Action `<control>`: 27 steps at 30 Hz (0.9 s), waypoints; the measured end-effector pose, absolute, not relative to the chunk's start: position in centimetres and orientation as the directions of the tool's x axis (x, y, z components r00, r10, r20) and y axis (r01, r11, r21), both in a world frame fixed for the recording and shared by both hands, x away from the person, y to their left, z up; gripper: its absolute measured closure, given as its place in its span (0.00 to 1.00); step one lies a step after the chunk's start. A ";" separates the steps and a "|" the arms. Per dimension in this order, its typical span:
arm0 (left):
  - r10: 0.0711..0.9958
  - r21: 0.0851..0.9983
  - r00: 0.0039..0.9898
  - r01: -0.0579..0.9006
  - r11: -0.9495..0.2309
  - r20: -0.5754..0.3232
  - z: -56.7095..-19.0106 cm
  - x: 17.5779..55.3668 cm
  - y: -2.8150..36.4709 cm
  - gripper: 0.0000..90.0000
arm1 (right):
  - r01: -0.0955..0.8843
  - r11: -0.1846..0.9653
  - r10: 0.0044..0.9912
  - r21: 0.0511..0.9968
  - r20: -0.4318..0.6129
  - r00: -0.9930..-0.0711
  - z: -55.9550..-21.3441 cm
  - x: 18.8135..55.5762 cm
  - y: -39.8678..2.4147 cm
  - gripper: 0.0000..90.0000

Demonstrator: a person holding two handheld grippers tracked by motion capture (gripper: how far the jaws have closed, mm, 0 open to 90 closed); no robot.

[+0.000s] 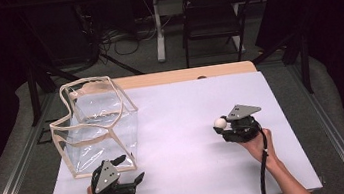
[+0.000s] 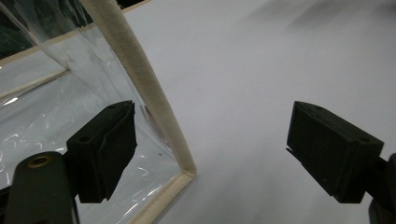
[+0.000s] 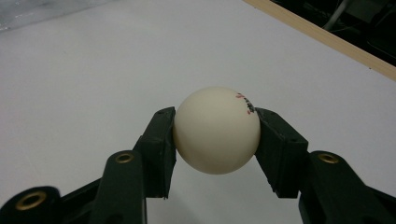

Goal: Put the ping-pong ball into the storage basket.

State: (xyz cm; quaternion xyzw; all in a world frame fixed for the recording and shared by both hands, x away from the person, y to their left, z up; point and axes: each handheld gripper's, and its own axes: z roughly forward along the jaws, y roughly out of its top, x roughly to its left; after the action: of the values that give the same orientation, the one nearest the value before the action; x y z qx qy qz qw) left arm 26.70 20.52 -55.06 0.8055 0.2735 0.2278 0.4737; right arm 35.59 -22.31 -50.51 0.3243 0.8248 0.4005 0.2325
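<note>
My right gripper (image 3: 215,128) clamps a white ping-pong ball (image 3: 216,129), 1 pad on each side, a small red and black mark showing near the ball's top right; in the high view that same ball (image 1: 220,122) sits at the gripper's tip, right of the table's middle, low over the white table cover (image 1: 184,125); whether it has left the surface I cannot tell.

My left gripper (image 2: 212,149) stands wide apart, holding nothing; its jaws straddle the near bottom corner of the clear plastic bag (image 2: 56,107), 1 jaw against the transparent wall, the cream-trimmed edge (image 2: 140,84) running up between them; no pad presses yet.

The bag (image 1: 98,127) stands upright at the left of the table, mouth open upward, nothing inside as far as I can see; ball and bag well apart.

Judgement: pickup done; left to do, steady the bag, carry the ball across, release over the opening.
</note>
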 end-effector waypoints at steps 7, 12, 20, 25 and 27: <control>0.657 0.887 0.746 0.225 -0.404 0.110 -55.0 26.7 20.6 0.18 | 0.332 0.465 0.718 0.821 -0.129 -0.684 -49.8 35.8 -21.9 0.56; 0.656 0.887 0.747 0.225 -0.403 0.108 -55.0 26.7 20.5 0.18 | 0.321 0.468 0.712 0.824 -0.136 -0.689 -49.6 35.9 -21.6 0.56; 0.657 0.887 0.746 0.224 -0.403 0.110 -55.0 26.7 20.5 0.18 | 0.313 0.456 0.713 0.833 -0.132 -0.689 -49.3 36.2 -21.3 0.56; 0.655 0.888 0.748 0.224 -0.403 0.109 -55.1 26.7 20.5 0.18 | 0.308 0.456 0.709 0.835 -0.133 -0.692 -49.1 36.5 -21.0 0.56; 0.656 0.889 0.747 0.223 -0.401 0.108 -55.1 26.7 20.5 0.18 | 0.308 0.456 0.708 0.835 -0.131 -0.694 -49.0 36.5 -20.9 0.56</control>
State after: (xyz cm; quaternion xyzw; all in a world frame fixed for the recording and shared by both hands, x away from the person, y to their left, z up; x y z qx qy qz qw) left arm 26.69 20.49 -55.06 0.8052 0.2728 0.2279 0.4746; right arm 36.52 -20.87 -49.00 0.3100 0.8191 0.4195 0.2387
